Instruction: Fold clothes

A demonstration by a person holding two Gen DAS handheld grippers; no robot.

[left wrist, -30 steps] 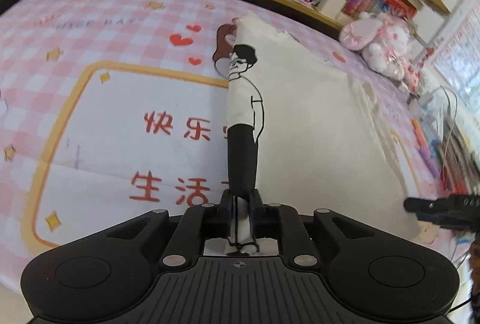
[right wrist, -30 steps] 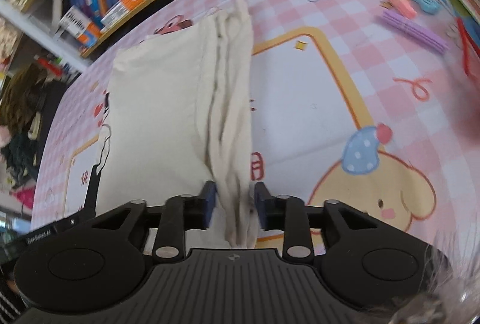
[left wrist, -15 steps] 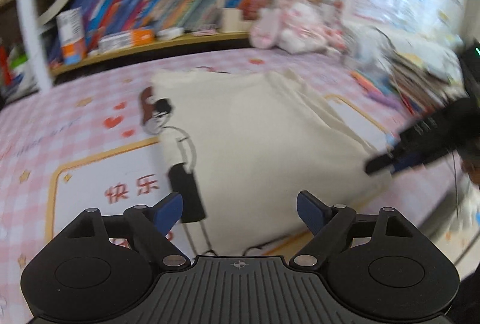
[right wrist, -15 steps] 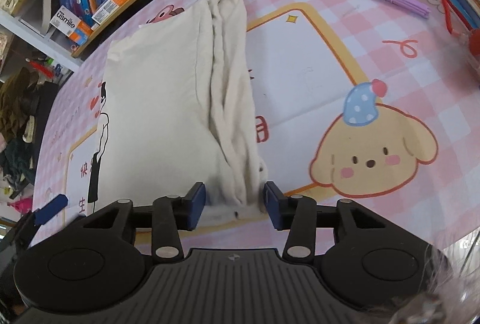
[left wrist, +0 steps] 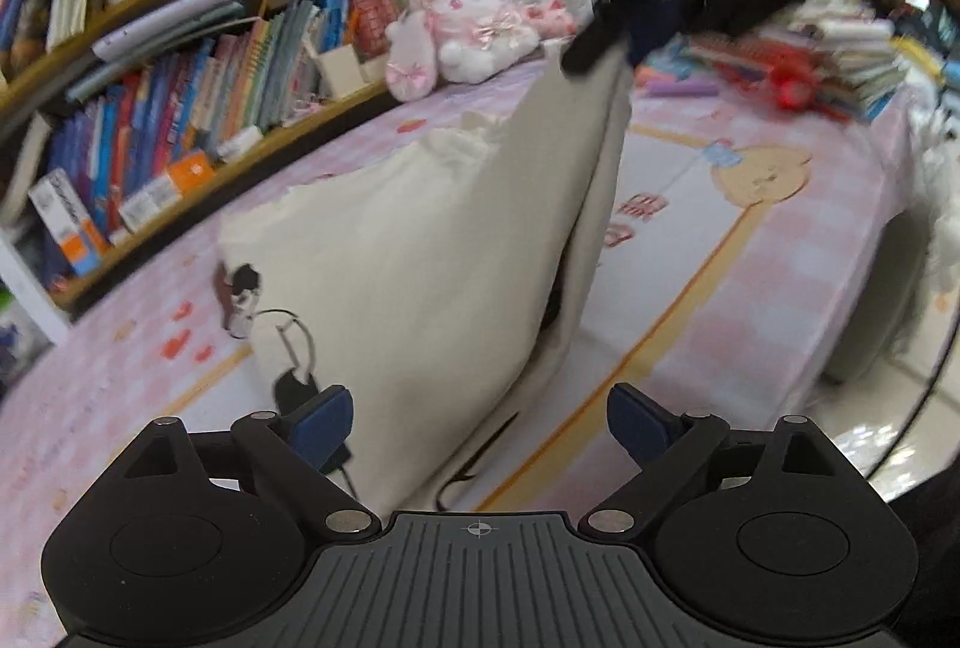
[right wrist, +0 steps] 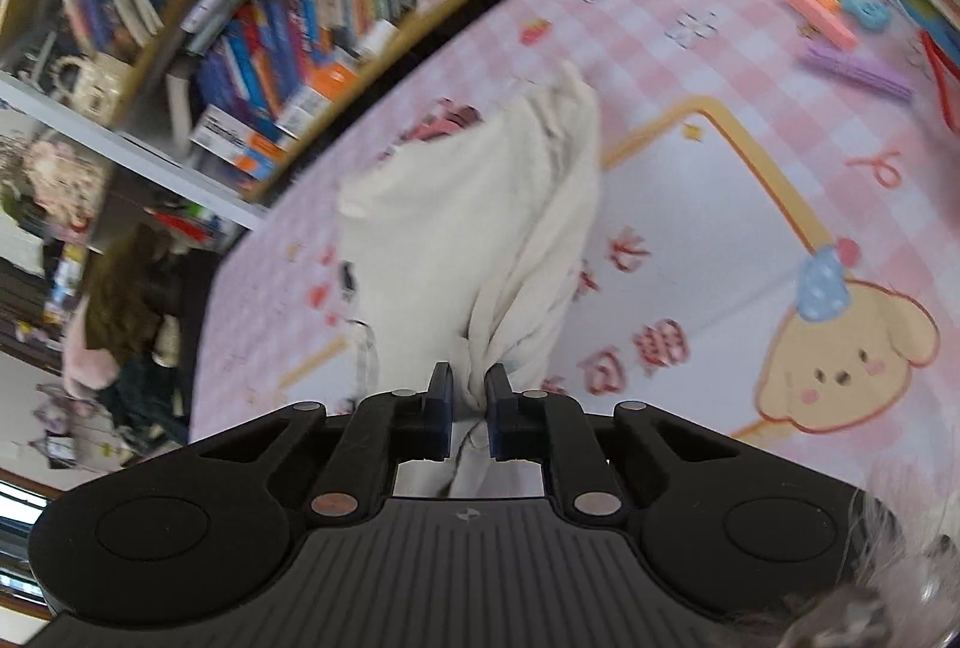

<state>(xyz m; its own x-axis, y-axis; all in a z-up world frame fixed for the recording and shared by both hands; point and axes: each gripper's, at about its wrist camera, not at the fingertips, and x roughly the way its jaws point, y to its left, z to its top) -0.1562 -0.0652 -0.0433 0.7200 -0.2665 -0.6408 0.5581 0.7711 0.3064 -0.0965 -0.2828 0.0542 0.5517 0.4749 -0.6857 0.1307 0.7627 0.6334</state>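
A cream shirt [left wrist: 420,240] rises in a tent off the pink checked desk [right wrist: 750,204], one edge bunched in the nearly closed right tool [right wrist: 468,411], while the left tool [left wrist: 480,417] gapes wide, holding nothing. Behind stand a crowded bookshelf [left wrist: 198,66] and a plush rabbit [left wrist: 462,27]; pens [right wrist: 822,3] lie beside.

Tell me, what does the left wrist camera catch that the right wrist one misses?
Only the left view shows the right gripper from outside, lifting the cream garment by a corner, and its own open fingers. Only the right view shows fingers pinching the bunched cloth, and the puppy print. Both show the garment, bookshelf and pink checked cloth.
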